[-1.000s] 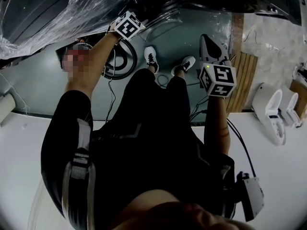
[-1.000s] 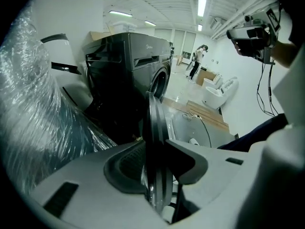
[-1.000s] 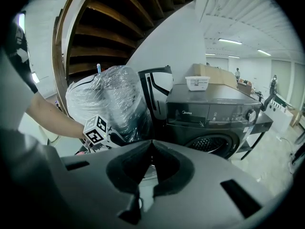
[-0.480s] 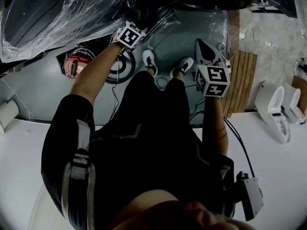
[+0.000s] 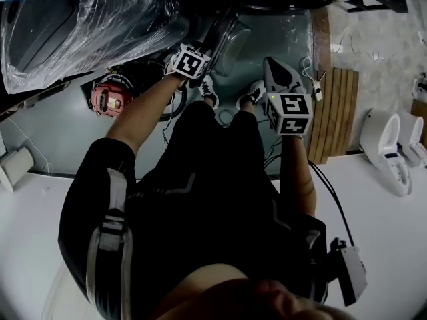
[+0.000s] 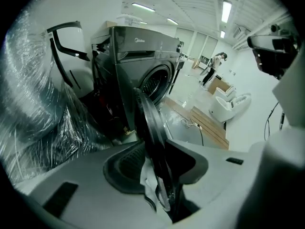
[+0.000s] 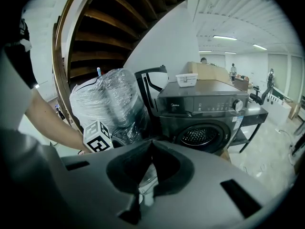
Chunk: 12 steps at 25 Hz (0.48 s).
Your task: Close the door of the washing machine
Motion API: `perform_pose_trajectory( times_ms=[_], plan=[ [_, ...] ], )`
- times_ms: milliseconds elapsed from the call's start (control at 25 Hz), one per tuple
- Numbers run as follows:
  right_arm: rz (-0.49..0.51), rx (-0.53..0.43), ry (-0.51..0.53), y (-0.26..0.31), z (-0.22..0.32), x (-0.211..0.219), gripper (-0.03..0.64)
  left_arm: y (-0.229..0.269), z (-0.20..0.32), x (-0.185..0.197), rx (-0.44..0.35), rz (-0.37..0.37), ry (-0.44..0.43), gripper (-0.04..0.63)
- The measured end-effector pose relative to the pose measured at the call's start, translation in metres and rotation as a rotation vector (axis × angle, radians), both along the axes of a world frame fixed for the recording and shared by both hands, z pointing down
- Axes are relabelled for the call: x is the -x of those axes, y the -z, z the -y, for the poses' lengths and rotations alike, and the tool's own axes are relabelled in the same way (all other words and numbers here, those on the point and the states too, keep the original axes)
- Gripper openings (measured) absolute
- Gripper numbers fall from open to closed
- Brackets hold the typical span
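The dark front-loading washing machine [image 7: 205, 123] stands ahead with its round drum opening [image 6: 155, 82] uncovered. Its door [image 6: 151, 128] hangs open, seen edge-on in the left gripper view and as a glass bowl [image 5: 230, 42] from above. My left gripper [image 6: 164, 161] straddles the door's rim: the jaws are opening, the rim sits between them, and a gap shows on the left side. From the head view, the left gripper [image 5: 203, 49] is right at the door. My right gripper [image 5: 272, 65] hovers to the right, shut and empty, and its jaws [image 7: 151, 144] point at the machine.
A bulky plastic-wrapped object [image 5: 87, 19] stands left of the machine. A red device [image 5: 110, 99] and cables lie on the floor at left. A wooden slat board [image 5: 333, 92] and white moulded units [image 5: 387, 145] are at right. The person's shoes [image 5: 210, 85] stand before the door.
My left gripper has swung rightward across the view to the door's rim, and the door's glass sits lower in the picture. The right gripper has drifted slightly toward the machine.
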State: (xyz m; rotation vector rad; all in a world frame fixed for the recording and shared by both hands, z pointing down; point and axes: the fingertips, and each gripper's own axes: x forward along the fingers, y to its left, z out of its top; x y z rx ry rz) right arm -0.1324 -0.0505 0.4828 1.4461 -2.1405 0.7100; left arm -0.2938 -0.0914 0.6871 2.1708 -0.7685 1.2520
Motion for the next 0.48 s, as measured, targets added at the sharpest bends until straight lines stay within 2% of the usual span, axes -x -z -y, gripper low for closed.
perform_pose_trajectory(
  times_ms=[160, 280, 480],
  plan=[
    [0.016, -0.018, -0.028, 0.007, 0.000, -0.015, 0.005, 0.000, -0.013, -0.020, -0.010, 0.017, 0.063, 0.132],
    [0.022, -0.026, -0.039, 0.009, -0.001, -0.024, 0.005, -0.001, -0.019, -0.033, 0.012, 0.020, 0.087, 0.132],
    [0.010, -0.036, -0.030, 0.008, -0.004, -0.042, 0.005, 0.005, -0.029, -0.066, 0.078, 0.009, 0.046, 0.132]
  ],
)
